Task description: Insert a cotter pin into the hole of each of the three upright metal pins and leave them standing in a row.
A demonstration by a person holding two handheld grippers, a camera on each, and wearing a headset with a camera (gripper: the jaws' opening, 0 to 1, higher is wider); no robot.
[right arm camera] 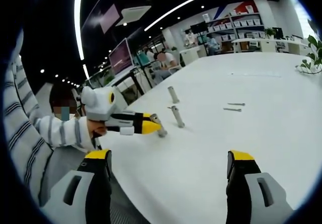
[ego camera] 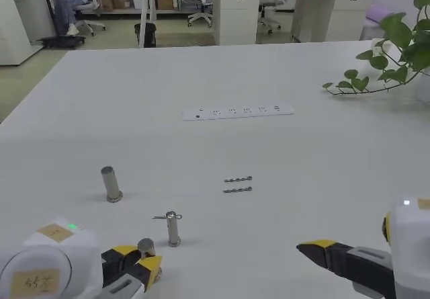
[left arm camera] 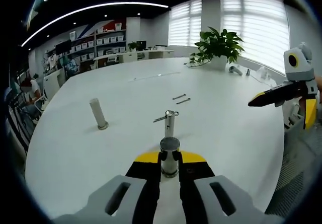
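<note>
Because the metal pins were hard, smooth steel, they would not bend. They could slip or tip over, though, so a hold low on the round side looked best. Two loose cotter pins [ego camera: 238, 179] lay on the counter [ego camera: 302, 151], ahead of the left claw [left arm camera: 169, 158] and a bit to its right. They looked thin, light and easy to drop, so pinching one by its looped end seemed wise. The left claw was squeezed tight on one metal pin [left arm camera: 169, 146], which stood upright between its tips. Just past that claw stood a second pin [left arm camera: 171, 123] with a cotter pin through it. A third pin [left arm camera: 98, 114], bare, stood farther off to that claw's left. The right claw [right arm camera: 169, 156] was wide apart and held nothing.
</note>
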